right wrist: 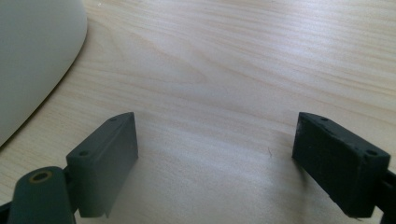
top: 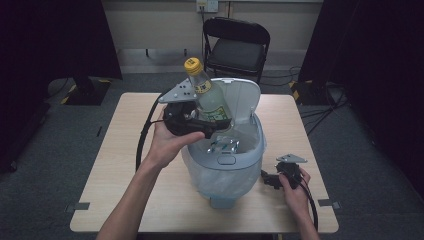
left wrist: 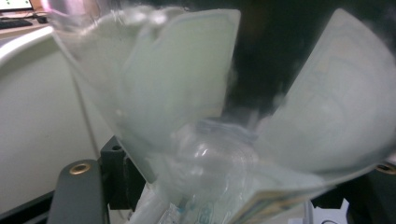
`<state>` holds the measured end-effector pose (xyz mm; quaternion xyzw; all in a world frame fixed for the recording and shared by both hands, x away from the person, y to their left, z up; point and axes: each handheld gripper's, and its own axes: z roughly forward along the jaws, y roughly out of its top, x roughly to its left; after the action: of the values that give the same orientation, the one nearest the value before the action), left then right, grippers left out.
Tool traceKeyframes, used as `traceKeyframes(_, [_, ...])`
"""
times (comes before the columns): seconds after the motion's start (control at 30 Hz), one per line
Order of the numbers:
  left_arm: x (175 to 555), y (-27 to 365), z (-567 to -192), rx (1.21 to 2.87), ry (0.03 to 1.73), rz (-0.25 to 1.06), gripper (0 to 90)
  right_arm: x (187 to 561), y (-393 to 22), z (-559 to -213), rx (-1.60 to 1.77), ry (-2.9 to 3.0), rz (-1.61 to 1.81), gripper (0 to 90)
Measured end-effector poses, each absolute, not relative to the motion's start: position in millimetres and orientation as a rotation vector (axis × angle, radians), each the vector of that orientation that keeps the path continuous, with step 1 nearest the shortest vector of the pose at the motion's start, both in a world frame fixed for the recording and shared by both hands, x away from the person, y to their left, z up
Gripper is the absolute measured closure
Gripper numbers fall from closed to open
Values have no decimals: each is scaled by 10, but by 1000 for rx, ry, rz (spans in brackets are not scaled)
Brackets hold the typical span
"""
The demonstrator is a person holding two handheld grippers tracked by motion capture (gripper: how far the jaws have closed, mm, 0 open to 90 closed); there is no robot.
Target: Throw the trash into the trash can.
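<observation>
Overhead, the left gripper (top: pixel 212 125) was clamped around the lower body of a clear glass bottle (top: pixel 207 97) with a yellow cap (top: pixel 192 65) and a green-and-yellow label. The bottle stood tilted, cap leaning toward the far left, and hung above the open mouth of a pale grey-blue trash bin (top: pixel 250 150) in the middle of the light wooden table (top: pixel 115 165). The bin's lid (top: pixel 242 97) was flipped up behind the bottle, and a translucent white liner bag (top: pixel 200 175) draped over the bin's rim and down its front. Something metallic and crumpled lay inside the bin (top: pixel 224 146); what exactly it was could not be told.

In the left gripper view the bottle (left wrist: pixel 187 102) sat pressed between the black jaws, blurred, with its label edge low in the frame and the bin's pale wall (left wrist: pixel 42 116) off to one side.

The right gripper (top: pixel 272 179) rested on the table just to the right of the bin, held in the person's right hand (top: pixel 295 190), its cable trailing back toward the table's near edge. In the right gripper view its jaws stood wide apart over bare wood (right wrist: pixel 233 70) with nothing between them, and the bin's curved side (right wrist: pixel 32 56) showed at the upper left. A black folding chair (top: pixel 235 45) stood beyond the table's far edge.
</observation>
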<state>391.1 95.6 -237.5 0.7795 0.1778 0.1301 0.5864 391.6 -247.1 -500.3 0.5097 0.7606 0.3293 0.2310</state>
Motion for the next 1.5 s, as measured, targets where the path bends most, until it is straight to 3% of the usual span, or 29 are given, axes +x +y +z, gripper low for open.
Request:
traceKeyframes(0.47, [3949,852,-2332,1798,414,272,272,3917,-2472,-5003,1401,2092,905,130])
traceKeyframes(0.67, [3935,704,-2384,1880,400,296,288,3916,-2471,-5003,1401,2092,905,130])
traceKeyframes(0.73, [3946,750,-2351,1800,371,236,513,3916,-2471,-5003,1401,2091,905,130])
traceKeyframes(0.83, [3902,762,-2274,1817,352,280,472,3916,-2472,-5003,1401,2092,904,130])
traceKeyframes(1.13, [3888,921,-2292,1810,373,294,464,3908,-2468,-5002,1405,2095,906,128])
traceKeyframes(1.5, [3944,1248,-2424,1754,464,315,353,3909,-2468,-5002,1404,2095,905,128])
